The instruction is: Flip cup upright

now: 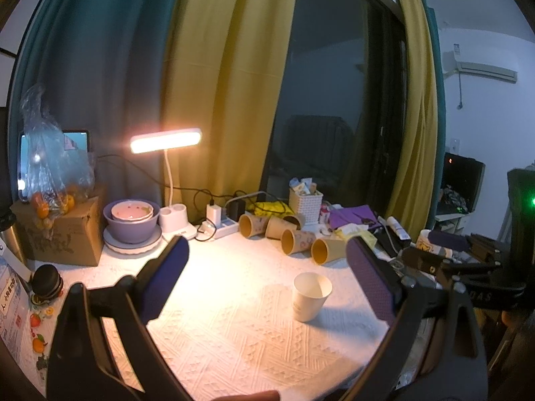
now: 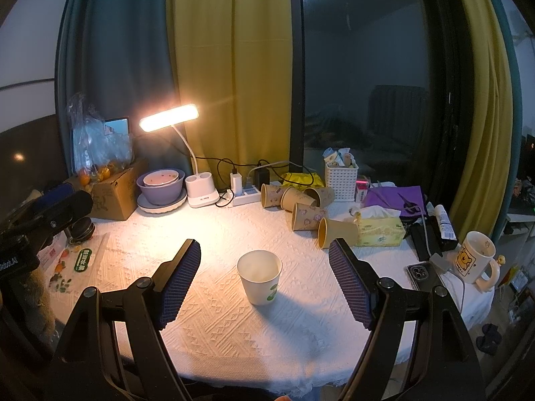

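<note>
A white paper cup (image 2: 260,276) stands upright, mouth up, on the white tablecloth (image 2: 234,327); it also shows in the left wrist view (image 1: 311,295). My right gripper (image 2: 264,277) is open, its purple pads spread on either side of the cup without touching it. My left gripper (image 1: 267,274) is open and empty, with the cup between its pads and nearer the right one. The left gripper also shows at the left edge of the right wrist view (image 2: 50,207), and the right gripper at the right edge of the left wrist view (image 1: 444,244).
Several brown paper cups (image 2: 304,210) lie on their sides at the back. A lit desk lamp (image 2: 169,117), purple bowls (image 2: 160,185), a cardboard box (image 2: 113,193), power strip (image 2: 247,195), white basket (image 2: 341,177), tissue box (image 2: 379,230), phone (image 2: 423,275) and bear mug (image 2: 474,255) ring the table.
</note>
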### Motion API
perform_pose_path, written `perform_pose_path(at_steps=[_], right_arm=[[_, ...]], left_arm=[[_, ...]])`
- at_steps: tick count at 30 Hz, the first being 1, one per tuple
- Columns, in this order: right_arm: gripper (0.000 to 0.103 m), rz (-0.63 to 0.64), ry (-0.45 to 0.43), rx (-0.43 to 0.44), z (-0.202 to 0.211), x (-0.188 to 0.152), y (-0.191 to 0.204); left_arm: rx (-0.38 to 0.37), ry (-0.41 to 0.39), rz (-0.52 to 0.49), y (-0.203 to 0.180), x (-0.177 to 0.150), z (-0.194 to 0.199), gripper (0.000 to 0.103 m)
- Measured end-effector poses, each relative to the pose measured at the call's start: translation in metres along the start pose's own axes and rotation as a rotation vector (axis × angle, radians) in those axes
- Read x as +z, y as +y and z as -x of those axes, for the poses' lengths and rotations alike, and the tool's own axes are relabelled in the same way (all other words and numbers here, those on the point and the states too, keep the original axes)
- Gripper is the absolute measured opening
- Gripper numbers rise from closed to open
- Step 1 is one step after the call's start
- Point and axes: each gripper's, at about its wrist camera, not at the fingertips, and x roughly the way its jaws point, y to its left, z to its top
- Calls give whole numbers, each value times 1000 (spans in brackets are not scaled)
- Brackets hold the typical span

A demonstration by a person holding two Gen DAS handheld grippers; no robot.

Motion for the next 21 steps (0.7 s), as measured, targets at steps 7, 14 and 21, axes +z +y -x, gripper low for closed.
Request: perform_pose_path(at_steps=[7,14,21], right_arm=[[82,0,3,1,0,0,0],[82,-1,4,0,0,-2,2],[82,-2,4,-1,-1,-1,1]], left_arm=[[-1,0,0,0,0,0,96],[-1,0,-2,-1,0,0,96],[-6,-1,-4,0,0,0,96]])
